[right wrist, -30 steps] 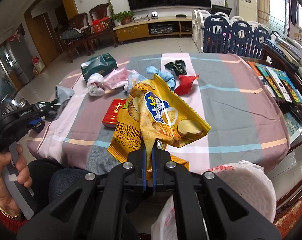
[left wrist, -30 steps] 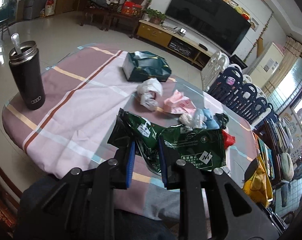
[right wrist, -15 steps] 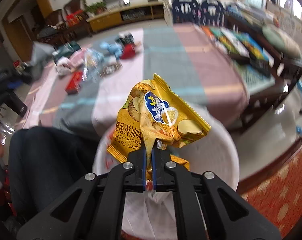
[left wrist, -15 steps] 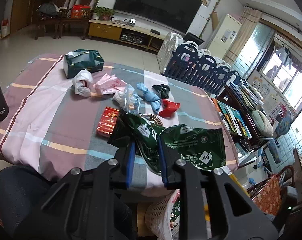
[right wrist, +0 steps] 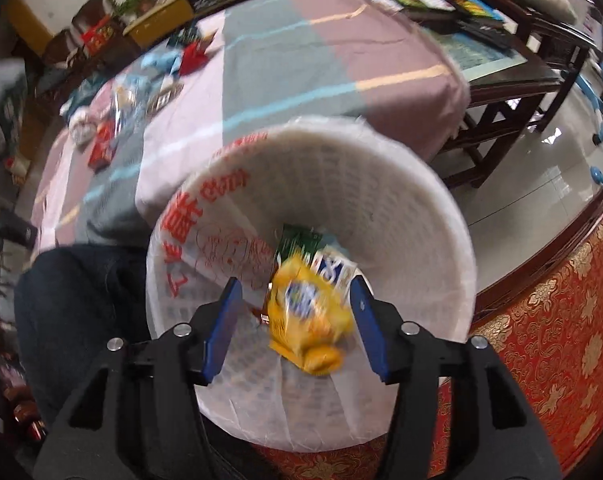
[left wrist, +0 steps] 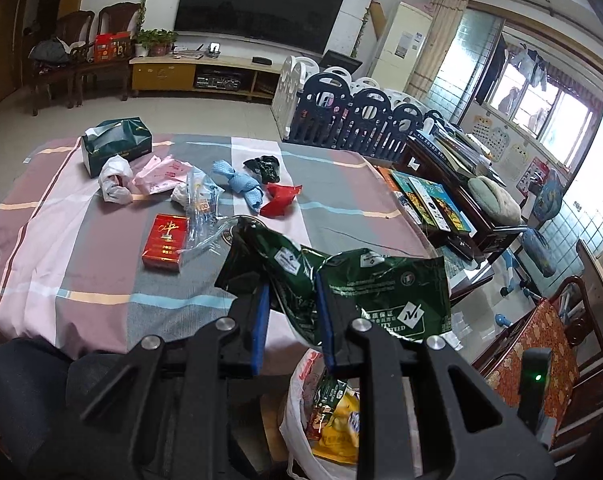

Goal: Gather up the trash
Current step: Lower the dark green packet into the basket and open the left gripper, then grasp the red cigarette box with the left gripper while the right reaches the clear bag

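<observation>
Green foil fills the near middle of the left wrist view: the left gripper [left wrist: 291, 296] pinches a crumpled green wrapper [left wrist: 365, 292] between its blue pads, the foil bunched in the narrow gap and spreading out to the right above the table's near edge. Further left on the striped tablecloth [left wrist: 81, 264] lie a white plastic bag [left wrist: 115, 180] and a pink packet [left wrist: 161, 172] just beside it, with a green tissue box [left wrist: 115, 144] behind them. Nearer the camera sits a red box [left wrist: 166, 242], touching a clear plastic wrapper [left wrist: 201, 216]. Moving right, there are a blue cloth bundle [left wrist: 241, 184], a dark crumpled bag [left wrist: 265, 168] and a red wrapper [left wrist: 281, 200], close together. Below the held foil, at the bottom of the view, a white bin [left wrist: 297, 432] lined with plastic already holds yellow and green packets.

In the right wrist view the same white bin [right wrist: 441, 208] stands just off the table's edge — beside a person's dark trouser leg [right wrist: 81, 304]. The right gripper [right wrist: 295, 320] points down into it, its jaws opening, pads spread and clear of the yellow chip bag [right wrist: 305, 320], which is blurred and appears to be loose between them inside the bin, over a green packet [right wrist: 297, 240].
</observation>
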Motion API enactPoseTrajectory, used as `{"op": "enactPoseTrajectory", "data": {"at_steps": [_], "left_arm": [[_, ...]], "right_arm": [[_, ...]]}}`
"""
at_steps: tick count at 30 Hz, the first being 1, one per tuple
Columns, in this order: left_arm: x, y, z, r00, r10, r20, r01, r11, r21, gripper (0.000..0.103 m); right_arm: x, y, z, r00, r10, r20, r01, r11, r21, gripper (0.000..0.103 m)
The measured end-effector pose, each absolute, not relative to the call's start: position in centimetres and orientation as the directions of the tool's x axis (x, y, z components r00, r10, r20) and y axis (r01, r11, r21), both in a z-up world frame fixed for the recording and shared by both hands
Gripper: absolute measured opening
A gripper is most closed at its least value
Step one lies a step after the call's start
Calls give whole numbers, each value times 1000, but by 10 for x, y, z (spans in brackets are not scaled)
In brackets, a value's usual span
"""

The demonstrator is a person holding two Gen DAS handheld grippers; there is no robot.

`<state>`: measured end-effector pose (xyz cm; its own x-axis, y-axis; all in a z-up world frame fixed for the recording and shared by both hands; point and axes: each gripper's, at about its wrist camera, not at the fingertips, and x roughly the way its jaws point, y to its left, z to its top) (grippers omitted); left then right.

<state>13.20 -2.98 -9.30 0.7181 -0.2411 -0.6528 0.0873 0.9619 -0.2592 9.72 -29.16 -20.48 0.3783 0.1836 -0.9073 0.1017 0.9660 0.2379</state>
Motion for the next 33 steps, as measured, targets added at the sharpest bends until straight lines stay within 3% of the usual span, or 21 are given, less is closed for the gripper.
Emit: {"op": "enactPoseTrajectory", "data": {"at_steps": [6, 13, 16, 18, 19, 20, 25, 29, 33], "left_arm": [[132, -44, -103, 678, -282, -679, 133, 955, -263, 23], [124, -117, -142, 489, -435, -756, 419, 877, -234, 25], [116, -142, -157, 411, -465, -784, 503, 833, -231, 30], [111, -153, -162, 387, -468, -794, 542, 812, -214, 52], [109, -154, -162, 393, -465, -793, 548, 811, -204, 74], [109, -152, -161, 405, -461, -789, 544, 816, -197, 87], [133, -109, -160, 496, -391, -775, 377, 902, -213, 88], [179, -31, -174, 598, -121, -792, 62, 993, -104, 88], [237, 65, -199, 565, -30, -824, -226, 955, -190, 87]], "right_arm": [[96, -329, -172, 500, 136, -855, 225, 933, 280, 57], [91, -366, -139, 604, 43, -796, 307, 909, 282, 62], [90, -373, -138, 609, 43, -792, 319, 901, 295, 62], [91, -373, -140, 606, 41, -794, 324, 899, 294, 62], [91, -373, -142, 604, 45, -796, 325, 898, 298, 62], [92, -372, -144, 600, 53, -798, 324, 896, 303, 62], [95, -363, -152, 584, 73, -808, 309, 901, 305, 62], [101, -355, -160, 567, 71, -821, 303, 908, 288, 62], [110, -350, -169, 542, 79, -837, 307, 908, 285, 63]]}}
